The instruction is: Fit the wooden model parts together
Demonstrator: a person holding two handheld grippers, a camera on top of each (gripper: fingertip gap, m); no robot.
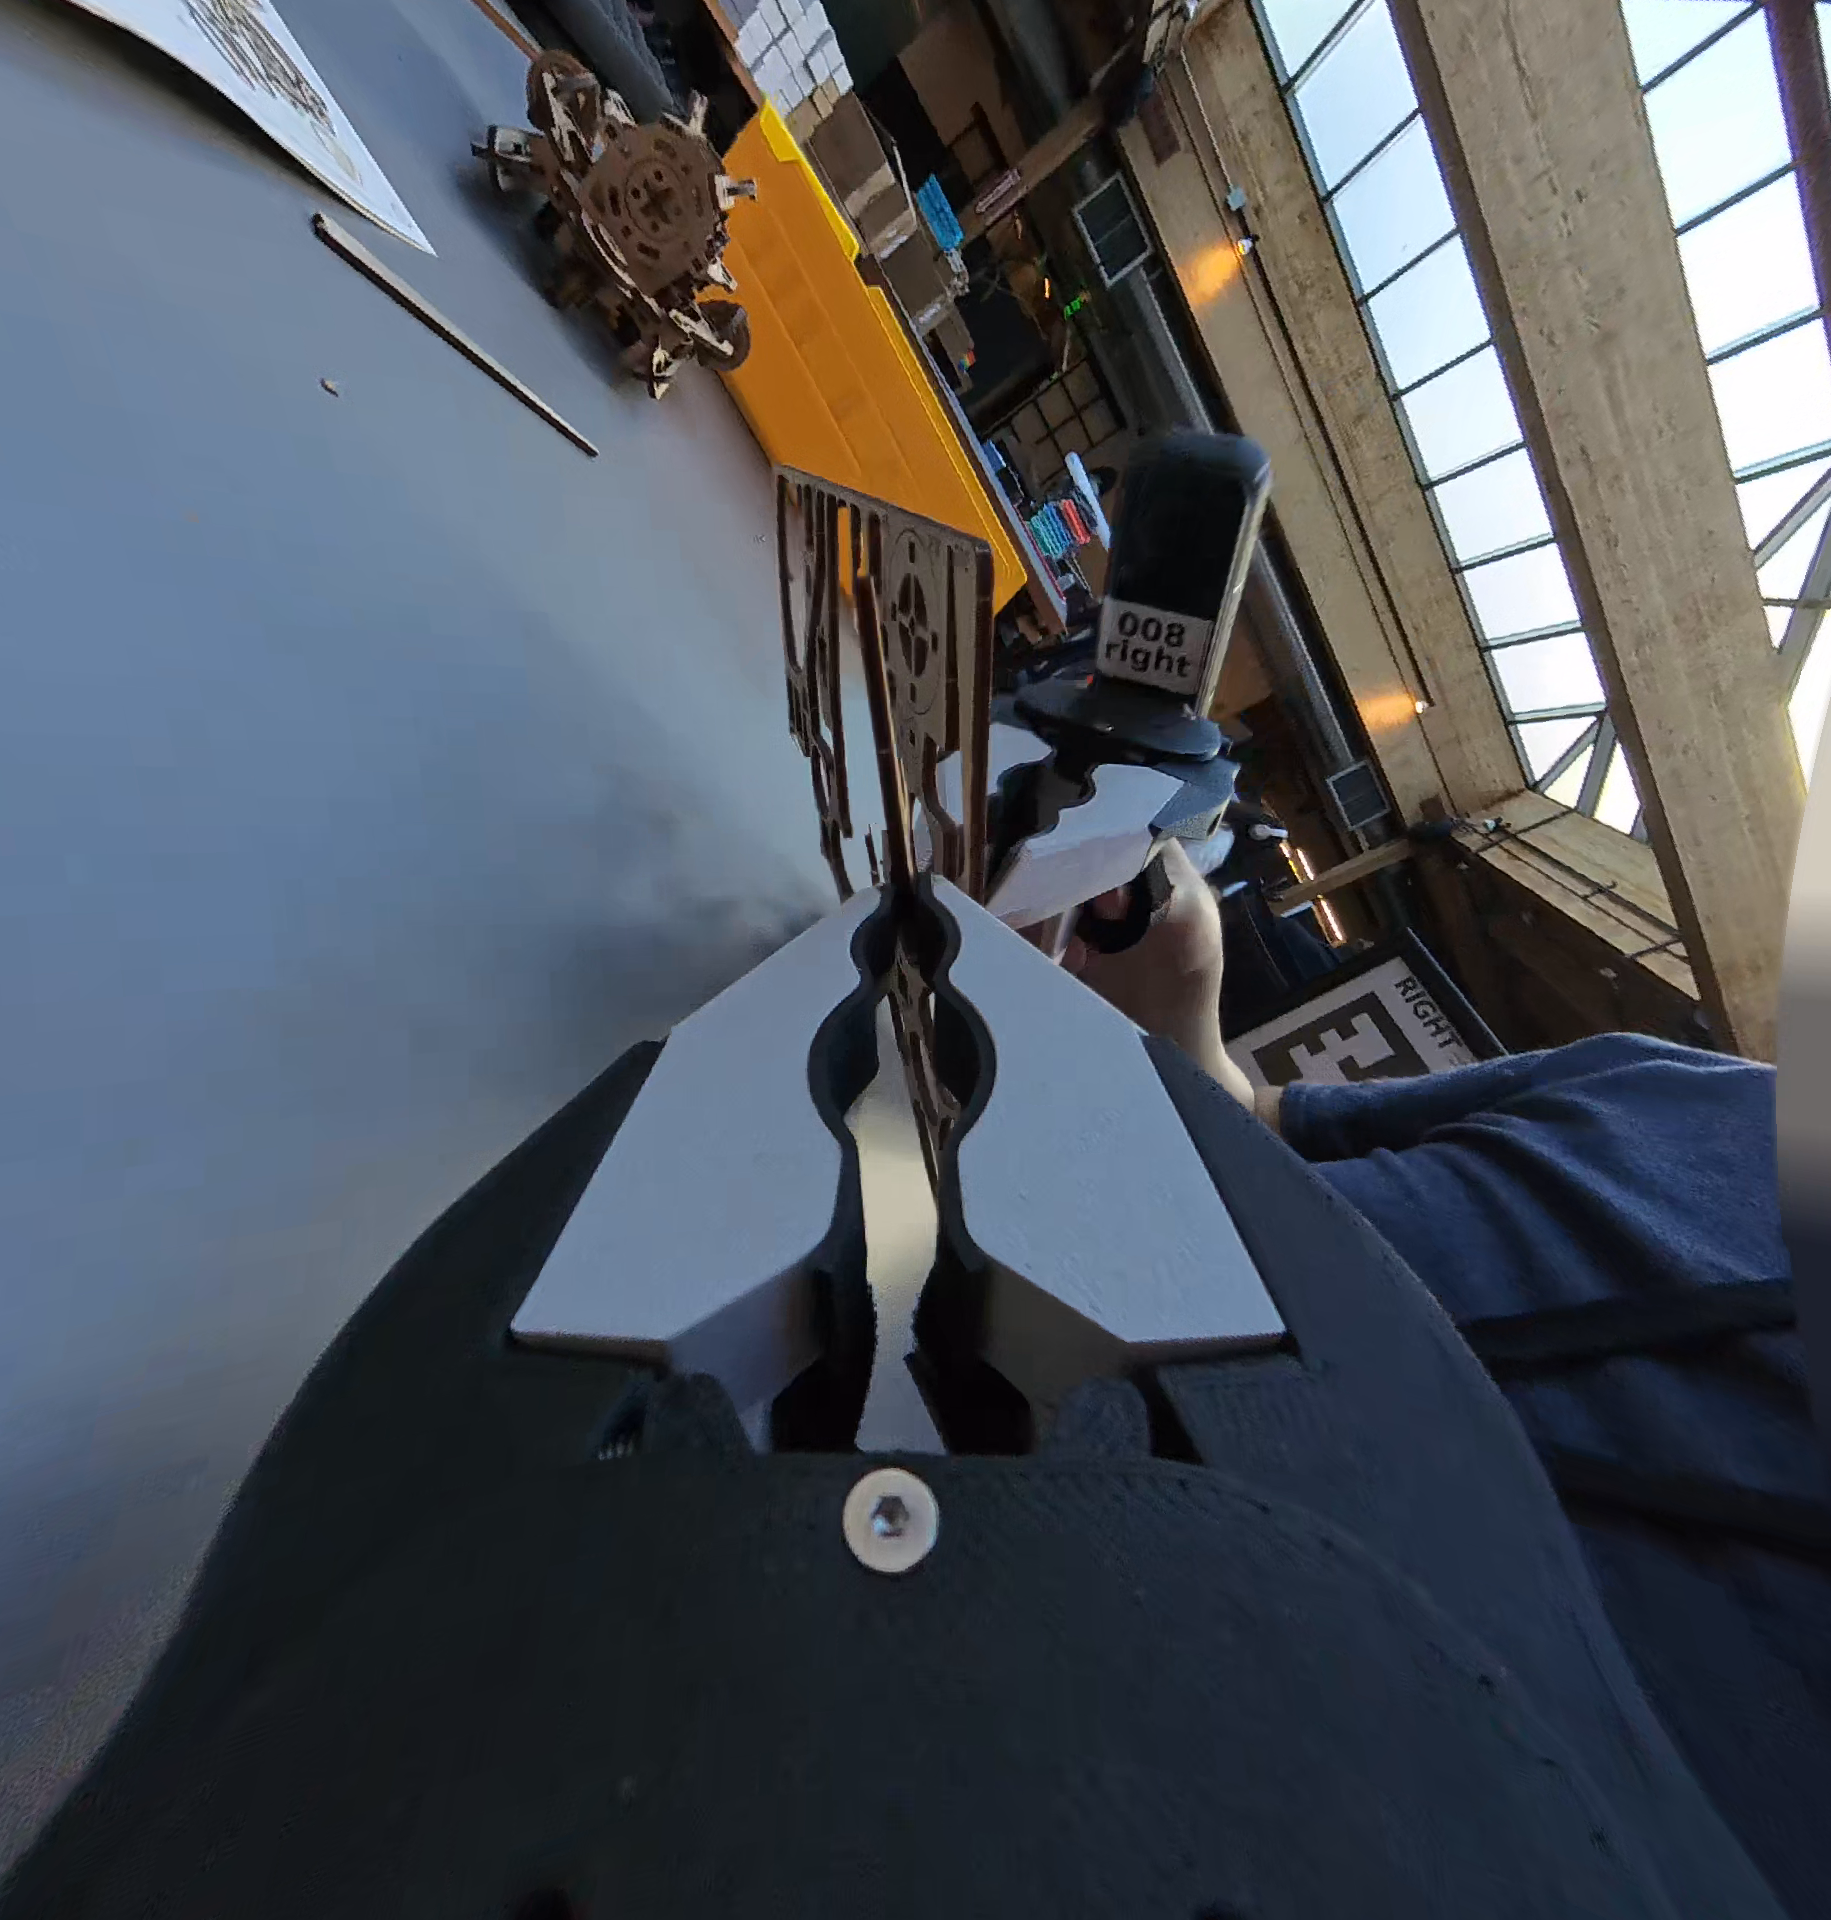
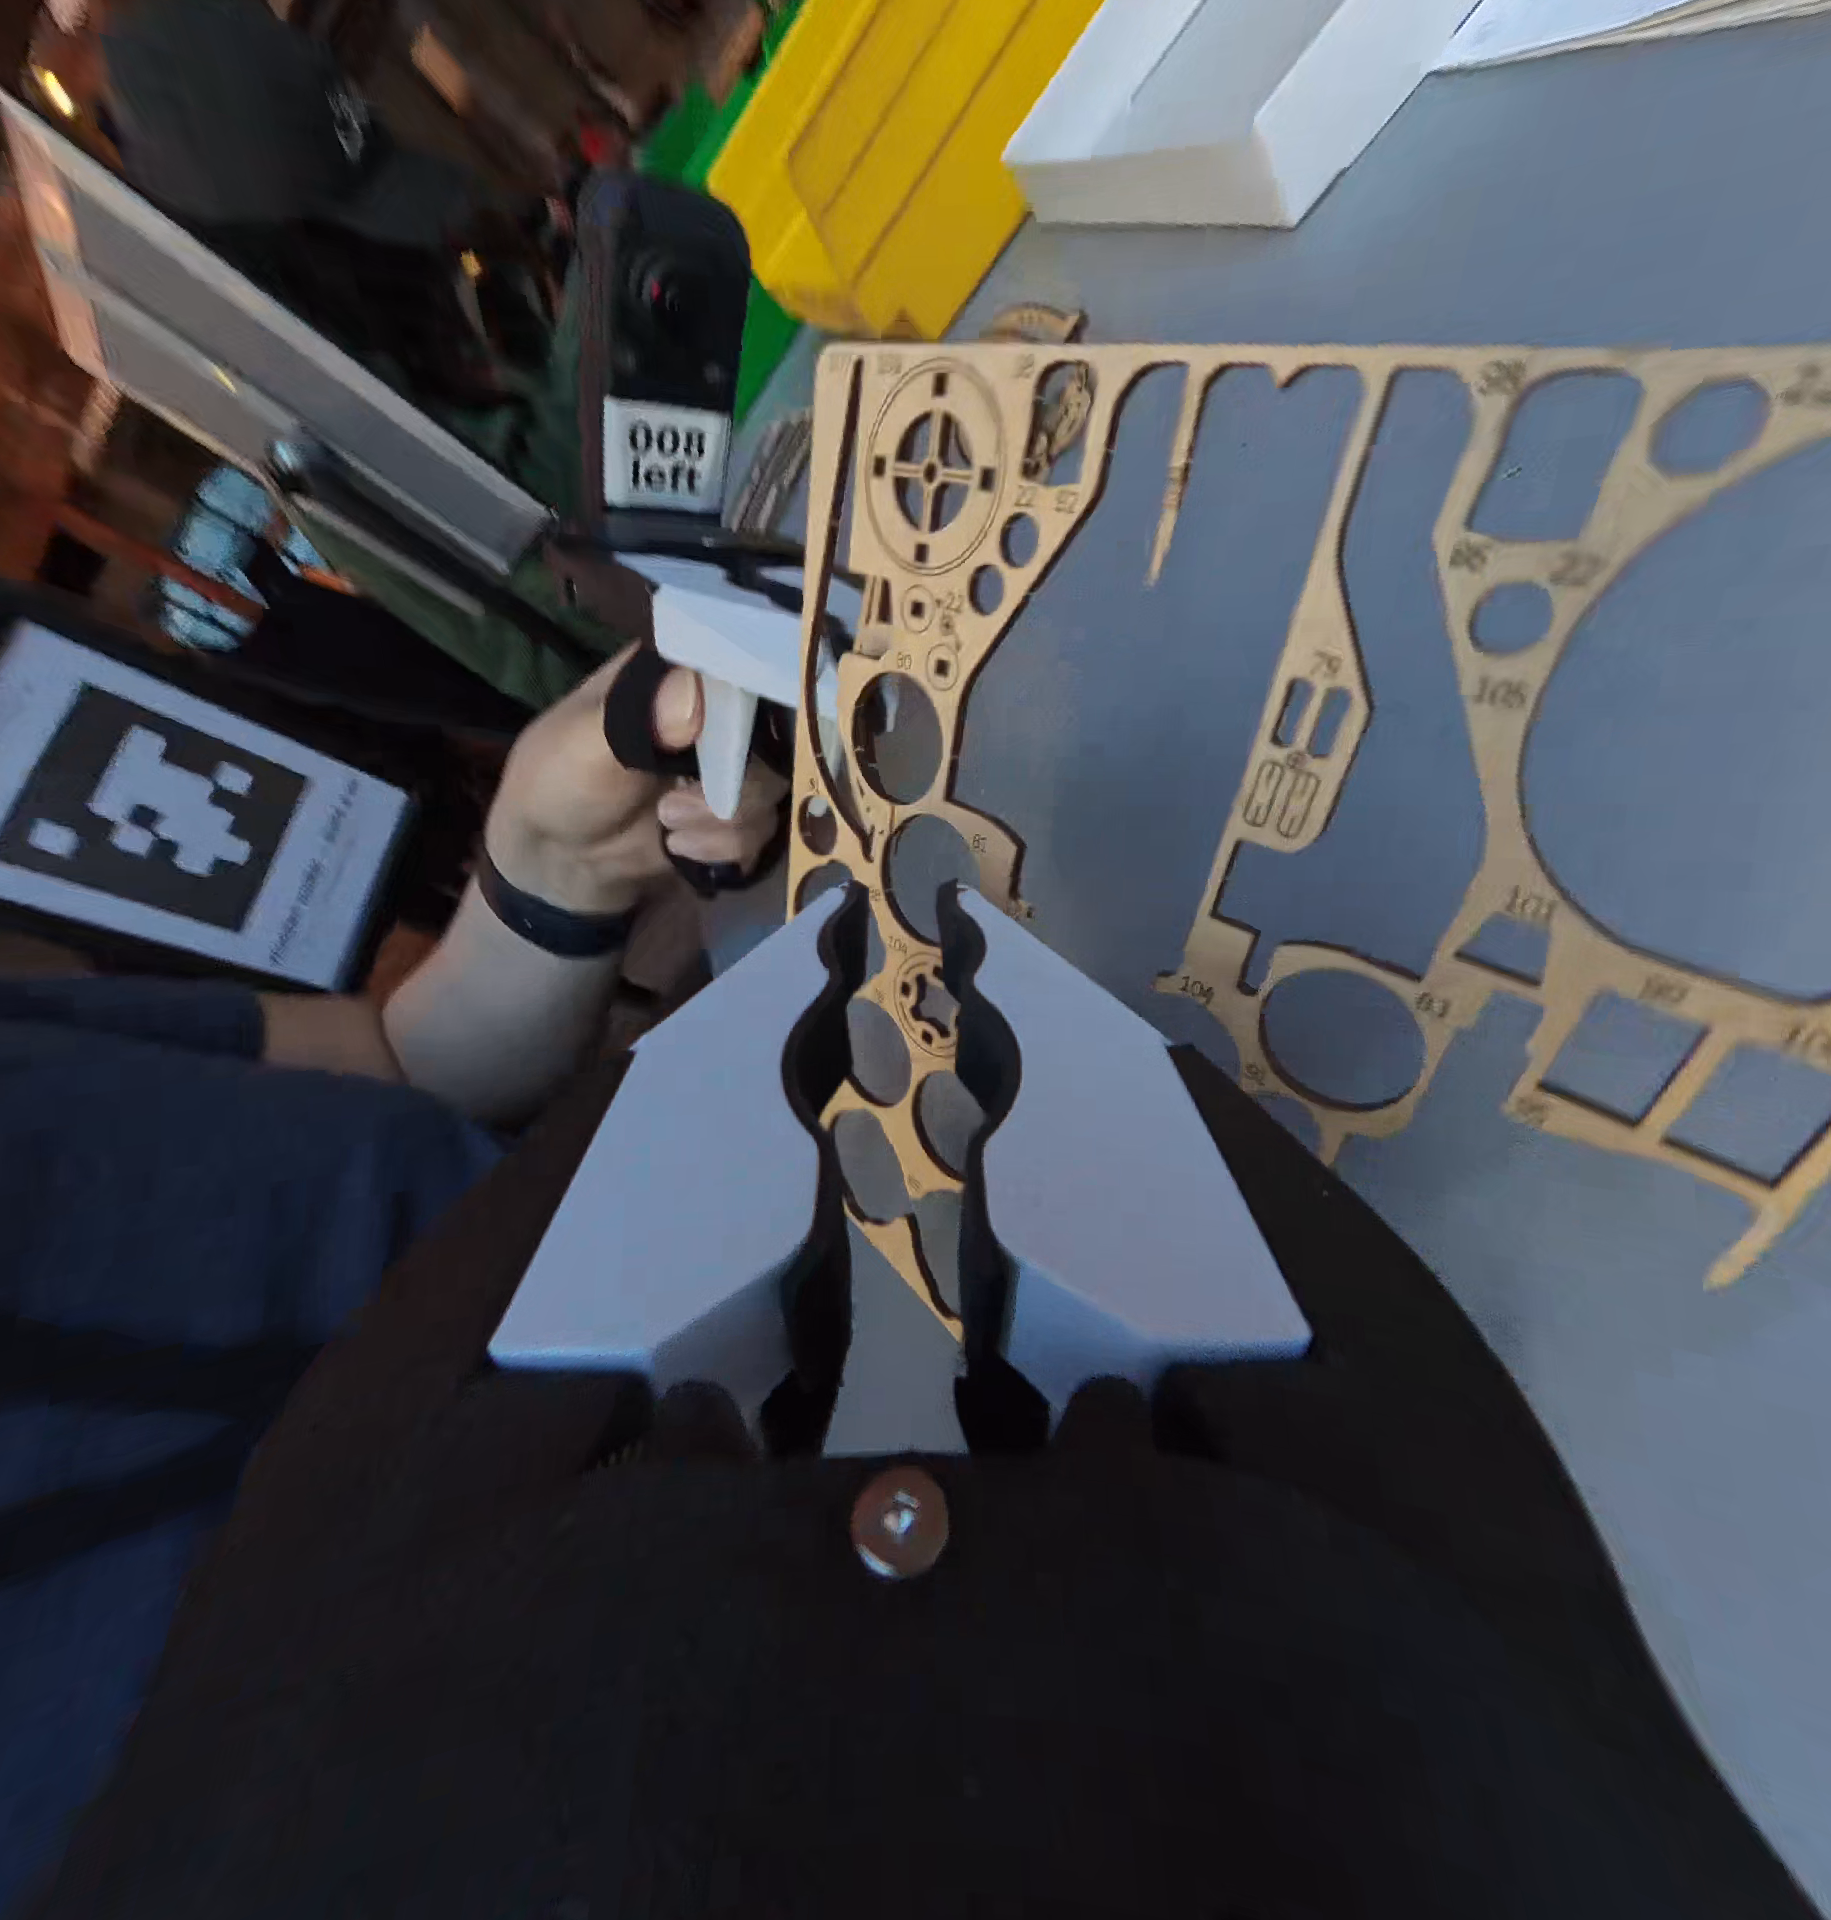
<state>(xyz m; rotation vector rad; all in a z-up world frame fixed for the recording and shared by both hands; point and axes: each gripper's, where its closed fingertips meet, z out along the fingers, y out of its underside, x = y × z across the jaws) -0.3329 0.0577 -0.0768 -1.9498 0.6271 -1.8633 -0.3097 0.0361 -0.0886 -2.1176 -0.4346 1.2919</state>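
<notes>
A laser-cut wooden parts sheet [image 2: 1462, 566] with many empty cut-outs is held upright over the grey table [image 2: 1669, 260]. In the left wrist view it shows edge-on [image 1: 895, 665]. My left gripper [image 1: 903, 899] is shut on the sheet's edge; it also shows in the right wrist view [image 2: 776, 644] at the sheet's left side. My right gripper [image 2: 903, 914] lies against the sheet's face near its lower left corner. Its jaws stand a little apart and the sheet shows through the gap. It also appears in the left wrist view [image 1: 1025, 821] behind the sheet. An assembled wooden model [image 1: 630, 208] sits far back on the table.
A thin wooden strip [image 1: 454, 332] and a printed paper [image 1: 267, 104] lie on the table [image 1: 267, 727]. A yellow bin [image 2: 869, 156], a green bin [image 2: 698, 125] and a white box [image 2: 1181, 135] line the far edge. A marker board [image 2: 163, 800] sits on the person's arm. About 4 cm separates my left fingertips from my right. The assembled wooden model [image 1: 630, 208] is about equally far from each gripper, around 35 cm.
</notes>
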